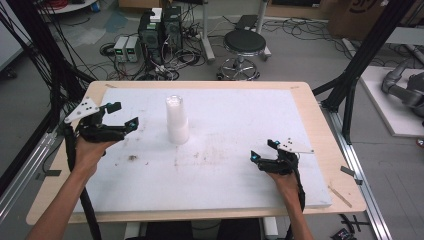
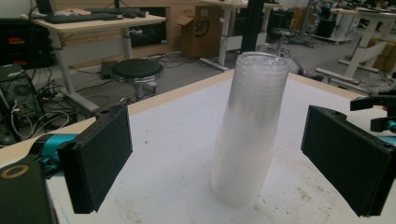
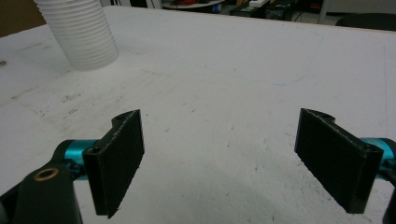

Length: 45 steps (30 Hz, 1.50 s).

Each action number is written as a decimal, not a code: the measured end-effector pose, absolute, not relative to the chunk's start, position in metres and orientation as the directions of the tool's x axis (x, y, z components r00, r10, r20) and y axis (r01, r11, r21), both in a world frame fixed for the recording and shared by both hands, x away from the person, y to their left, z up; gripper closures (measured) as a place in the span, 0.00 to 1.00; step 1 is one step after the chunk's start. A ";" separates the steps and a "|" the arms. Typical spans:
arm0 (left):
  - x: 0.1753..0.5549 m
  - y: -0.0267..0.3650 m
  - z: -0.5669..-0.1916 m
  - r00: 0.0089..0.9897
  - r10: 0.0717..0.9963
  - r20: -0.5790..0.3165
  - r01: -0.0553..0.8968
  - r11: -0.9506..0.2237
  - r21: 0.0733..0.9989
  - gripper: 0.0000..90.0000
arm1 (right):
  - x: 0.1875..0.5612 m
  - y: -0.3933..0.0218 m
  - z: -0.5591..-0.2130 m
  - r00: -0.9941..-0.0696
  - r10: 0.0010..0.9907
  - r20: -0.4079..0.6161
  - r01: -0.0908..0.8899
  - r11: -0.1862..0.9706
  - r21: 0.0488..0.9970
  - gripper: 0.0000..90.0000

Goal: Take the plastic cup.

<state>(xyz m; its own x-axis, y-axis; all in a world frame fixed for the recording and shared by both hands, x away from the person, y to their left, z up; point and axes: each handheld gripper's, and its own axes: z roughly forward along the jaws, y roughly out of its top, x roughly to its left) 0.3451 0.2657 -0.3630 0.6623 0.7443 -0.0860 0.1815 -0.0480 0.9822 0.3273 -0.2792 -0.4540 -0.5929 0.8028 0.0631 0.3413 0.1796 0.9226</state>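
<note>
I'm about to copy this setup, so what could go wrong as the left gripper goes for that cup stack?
1. The stack of clear cups is tall and narrow; a nudge from the open left gripper could tip it.
2. The nested cups may lift together or separate unevenly.
3. The right gripper rests far off, too distant to steady it.

- Stack of cups [image 2: 250, 135]: clear, thin plastic, ribbed, faintly glossy.
- Table [image 1: 320, 135]: pale wood rim, smooth.
- White board [image 1: 240, 125] on top: matt, slightly rough, smudged with dark specks.
- Left gripper [image 2: 215, 163], right gripper [image 3: 219, 158]: black matt pads, teal metallic fittings.
- Stool [image 1: 244, 42]: black padded seat, shiny metal base.
</note>
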 end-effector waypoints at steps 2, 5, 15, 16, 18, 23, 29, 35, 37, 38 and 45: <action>0.353 0.262 -0.357 0.681 0.729 -0.071 0.180 -0.072 0.981 0.10 | 0.327 -0.279 -0.454 -0.593 0.803 0.064 0.342 0.180 0.922 0.18; 0.364 0.257 -0.348 0.712 0.701 -0.043 0.159 -0.101 0.982 0.10 | 0.327 -0.279 -0.454 -0.591 0.805 0.063 0.344 0.180 0.922 0.18; 0.391 0.247 -0.334 0.782 0.622 -0.050 0.167 -0.131 0.977 0.10 | 0.327 -0.279 -0.454 -0.591 0.804 0.060 0.345 0.184 0.921 0.18; 0.391 0.247 -0.334 0.782 0.622 -0.050 0.167 -0.131 0.977 0.10 | 0.327 -0.279 -0.454 -0.591 0.804 0.060 0.345 0.184 0.921 0.18; 0.396 0.241 -0.334 0.794 0.606 -0.049 0.170 -0.145 0.975 0.10 | 0.327 -0.278 -0.454 -0.592 0.804 0.054 0.339 0.187 0.922 0.18; 0.410 0.221 -0.334 0.822 0.567 -0.043 0.189 -0.202 0.961 0.10 | 0.327 -0.278 -0.454 -0.590 0.805 0.060 0.345 0.184 0.921 0.18; 0.421 0.202 -0.331 0.844 0.534 -0.048 0.199 -0.228 0.953 0.10 | 0.327 -0.278 -0.454 -0.591 0.804 0.062 0.346 0.183 0.920 0.18; 0.430 0.181 -0.333 0.861 0.508 -0.038 0.215 -0.295 0.931 0.10 | 0.326 -0.278 -0.454 -0.592 0.804 0.059 0.342 0.184 0.921 0.18; 0.432 0.175 -0.334 0.863 0.504 -0.037 0.223 -0.314 0.923 0.10 | 0.327 -0.279 -0.454 -0.593 0.803 0.058 0.341 0.185 0.922 0.18; 0.433 0.173 -0.334 0.865 0.501 -0.039 0.229 -0.324 0.918 0.10 | 0.326 -0.278 -0.454 -0.592 0.804 0.061 0.344 0.183 0.921 0.18; 0.438 0.160 -0.337 0.873 0.486 -0.036 0.242 -0.367 0.898 0.10 | 0.326 -0.278 -0.454 -0.591 0.804 0.061 0.343 0.183 0.921 0.18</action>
